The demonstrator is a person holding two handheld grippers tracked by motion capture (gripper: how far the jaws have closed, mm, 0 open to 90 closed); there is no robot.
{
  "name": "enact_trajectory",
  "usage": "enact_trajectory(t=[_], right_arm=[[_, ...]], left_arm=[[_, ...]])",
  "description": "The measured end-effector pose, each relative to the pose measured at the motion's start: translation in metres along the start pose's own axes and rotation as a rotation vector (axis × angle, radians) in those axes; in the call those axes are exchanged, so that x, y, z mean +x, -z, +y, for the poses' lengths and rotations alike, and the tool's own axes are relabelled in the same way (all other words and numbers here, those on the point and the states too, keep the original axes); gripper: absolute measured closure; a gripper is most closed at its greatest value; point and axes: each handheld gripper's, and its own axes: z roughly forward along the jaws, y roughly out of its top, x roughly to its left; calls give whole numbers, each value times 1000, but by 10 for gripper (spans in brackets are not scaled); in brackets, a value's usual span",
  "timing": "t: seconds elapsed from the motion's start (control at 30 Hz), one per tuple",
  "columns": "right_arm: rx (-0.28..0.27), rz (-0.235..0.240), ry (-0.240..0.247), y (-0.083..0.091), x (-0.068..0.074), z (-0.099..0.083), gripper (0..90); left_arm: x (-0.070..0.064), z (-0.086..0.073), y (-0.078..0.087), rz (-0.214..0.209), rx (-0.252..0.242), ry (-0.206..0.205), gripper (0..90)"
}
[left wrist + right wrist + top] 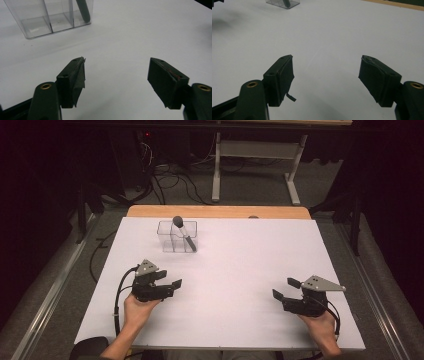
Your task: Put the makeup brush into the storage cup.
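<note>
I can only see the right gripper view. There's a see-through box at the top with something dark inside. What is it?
Observer: In the high view it's a dark tool with a round grey head, leaning in the clear box and poking out above it.
Operator: Is the box one big space?
Observer: No, the left gripper view shows clear dividers; the tool's in an end compartment.
Operator: Is the other gripper holding anything?
Observer: No, the left gripper is open, with nothing between its jaws.
</note>
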Motion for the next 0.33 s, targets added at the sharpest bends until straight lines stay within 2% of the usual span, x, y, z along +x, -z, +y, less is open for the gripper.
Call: enact_trajectory(t=[0.33], right_arm=[[2, 1, -1, 0, 0, 0, 295]], left_arm=[[1, 0, 1, 4, -4, 3, 303]])
